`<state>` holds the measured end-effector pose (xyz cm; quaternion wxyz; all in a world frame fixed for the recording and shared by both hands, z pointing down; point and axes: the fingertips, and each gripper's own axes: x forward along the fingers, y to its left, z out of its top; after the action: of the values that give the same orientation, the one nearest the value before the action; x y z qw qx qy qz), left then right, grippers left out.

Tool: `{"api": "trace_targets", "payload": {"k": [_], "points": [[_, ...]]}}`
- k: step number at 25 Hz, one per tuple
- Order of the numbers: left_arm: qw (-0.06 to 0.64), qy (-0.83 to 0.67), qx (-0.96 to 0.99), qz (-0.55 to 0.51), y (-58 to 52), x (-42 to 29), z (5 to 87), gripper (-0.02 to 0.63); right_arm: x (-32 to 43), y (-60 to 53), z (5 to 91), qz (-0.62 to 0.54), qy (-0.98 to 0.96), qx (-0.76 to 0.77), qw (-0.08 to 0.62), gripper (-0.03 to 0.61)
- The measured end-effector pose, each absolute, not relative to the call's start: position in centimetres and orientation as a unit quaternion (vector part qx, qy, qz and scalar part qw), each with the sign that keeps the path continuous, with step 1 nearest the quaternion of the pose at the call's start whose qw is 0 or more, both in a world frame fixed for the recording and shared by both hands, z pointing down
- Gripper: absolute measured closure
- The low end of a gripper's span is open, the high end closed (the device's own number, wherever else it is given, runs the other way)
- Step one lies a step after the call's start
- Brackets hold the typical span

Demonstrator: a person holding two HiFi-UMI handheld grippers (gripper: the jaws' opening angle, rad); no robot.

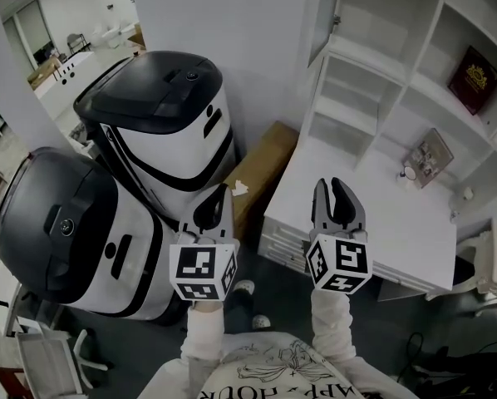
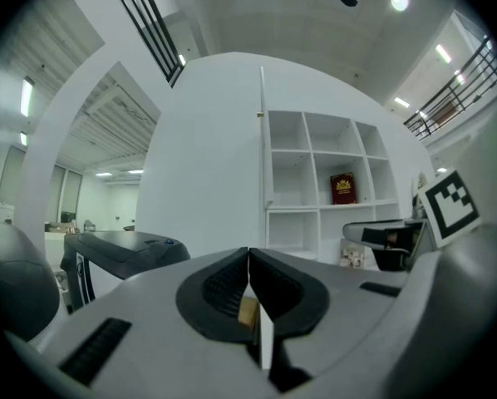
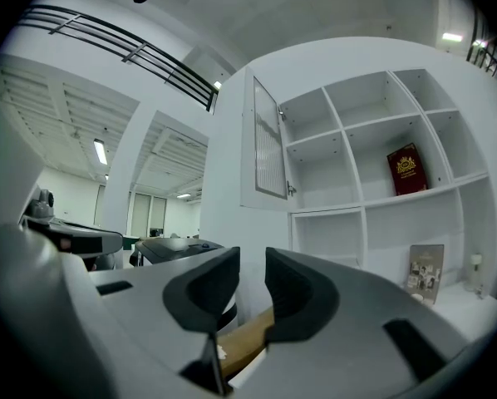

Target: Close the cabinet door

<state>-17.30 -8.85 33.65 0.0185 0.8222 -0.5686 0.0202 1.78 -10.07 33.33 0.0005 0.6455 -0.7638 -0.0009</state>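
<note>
High on the shelves (image 3: 381, 202), the white cabinet door (image 3: 269, 144) stands open; left hand-held gripper (image 2: 248, 254) closed, right hand-held gripper (image 3: 252, 260) parted.

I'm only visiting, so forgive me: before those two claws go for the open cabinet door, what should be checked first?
1. Cabinet door needs closing: ok, it stands swung out from the shelves.
2. Right gripper ready: ok, jaws apart, nothing between them.
3. Left gripper free: ok, jaws together, empty.
4. A gripper touching the door: not ok, both are short of it.
5. Compartments by the hinges clear: ok, they look empty.
6. Red book out of the door's way: ok, it stands farther right.
</note>
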Motion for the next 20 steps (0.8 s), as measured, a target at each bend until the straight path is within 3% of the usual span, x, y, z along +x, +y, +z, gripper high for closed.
{"api": "trace_targets", "payload": {"k": [20], "points": [[-0.001, -0.516, 0.856, 0.015, -22.6, -18.8, 32.3, 0.609, -1.6, -23.0, 24.0, -0.048, -0.757, 0.648, -0.064, 0.474]]}}
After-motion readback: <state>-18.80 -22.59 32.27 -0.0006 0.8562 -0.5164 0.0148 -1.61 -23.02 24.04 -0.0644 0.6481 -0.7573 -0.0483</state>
